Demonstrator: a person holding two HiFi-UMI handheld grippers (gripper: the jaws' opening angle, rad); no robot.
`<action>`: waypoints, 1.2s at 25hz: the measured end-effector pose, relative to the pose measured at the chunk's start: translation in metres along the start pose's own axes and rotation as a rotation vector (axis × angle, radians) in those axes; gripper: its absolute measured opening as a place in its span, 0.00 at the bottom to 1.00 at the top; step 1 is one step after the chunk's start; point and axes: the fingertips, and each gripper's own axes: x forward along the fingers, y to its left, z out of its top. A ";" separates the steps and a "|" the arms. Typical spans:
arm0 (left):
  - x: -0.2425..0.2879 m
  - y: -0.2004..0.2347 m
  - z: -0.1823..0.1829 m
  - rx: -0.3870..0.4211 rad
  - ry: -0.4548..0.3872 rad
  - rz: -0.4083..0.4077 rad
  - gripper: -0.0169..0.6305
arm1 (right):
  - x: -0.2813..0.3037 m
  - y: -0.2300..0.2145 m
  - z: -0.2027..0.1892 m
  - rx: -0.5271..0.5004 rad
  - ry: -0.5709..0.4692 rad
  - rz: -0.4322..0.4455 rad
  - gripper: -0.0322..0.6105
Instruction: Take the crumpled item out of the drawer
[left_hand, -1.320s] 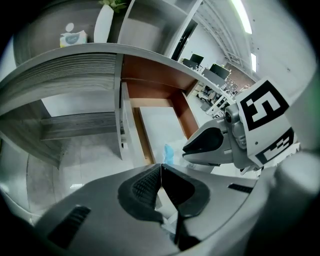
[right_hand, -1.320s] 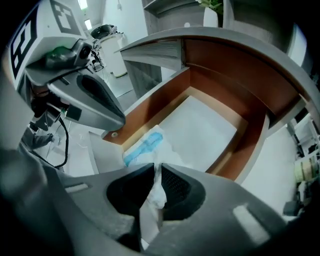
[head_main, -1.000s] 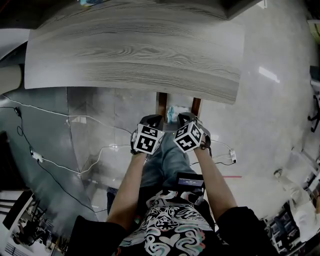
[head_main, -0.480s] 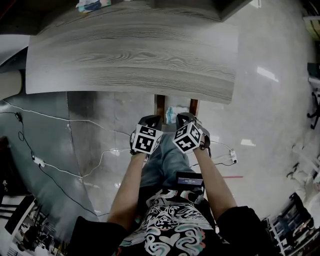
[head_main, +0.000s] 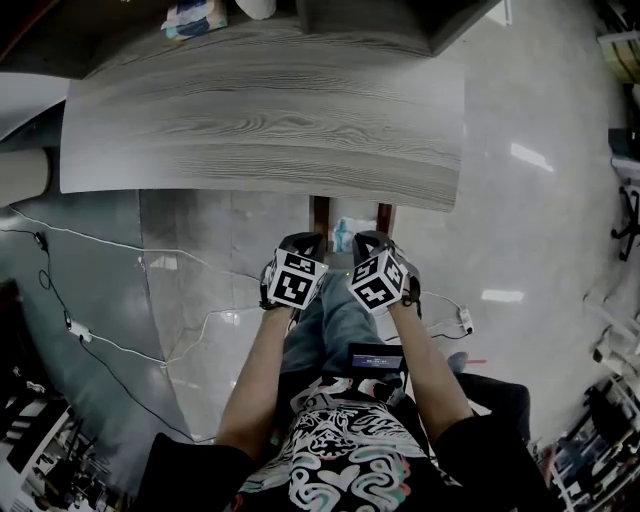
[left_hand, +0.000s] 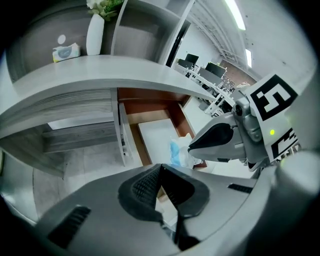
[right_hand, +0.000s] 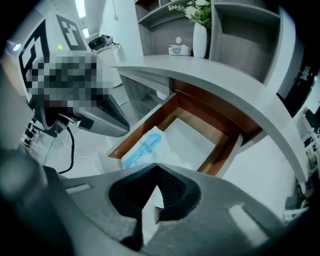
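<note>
The wooden drawer (head_main: 321, 213) stands pulled open under the grey desk top (head_main: 260, 120). In it lies the crumpled blue and white item (head_main: 343, 236), near the front edge (left_hand: 180, 152) (right_hand: 144, 147). Both grippers hover side by side just before the drawer front, above my knees. My left gripper (head_main: 303, 243) (left_hand: 161, 167) has its jaws shut with nothing in them. Just to its right, my right gripper (head_main: 366, 240) (right_hand: 157, 167) is also shut and empty. The item lies beyond both sets of tips, untouched. The drawer's white bottom (right_hand: 187, 142) is otherwise bare.
A white vase (right_hand: 200, 40) and a tissue box (right_hand: 179, 50) stand on the desk top at the back, under shelves. White cables (head_main: 120, 345) trail over the glossy floor to the left. The drawer rail (left_hand: 122, 140) runs along its left side.
Both grippers stay almost where they were in front of the drawer. The head camera has tipped a little, so more of the desk's far edge shows.
</note>
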 end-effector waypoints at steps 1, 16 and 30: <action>-0.003 0.000 0.001 0.005 -0.007 -0.001 0.04 | -0.003 0.000 0.001 0.003 -0.004 -0.003 0.06; -0.038 0.002 0.021 -0.069 -0.100 -0.014 0.04 | -0.040 0.000 0.026 0.009 -0.072 -0.045 0.06; -0.081 -0.001 0.058 -0.081 -0.243 -0.021 0.04 | -0.083 0.006 0.053 0.008 -0.176 -0.085 0.06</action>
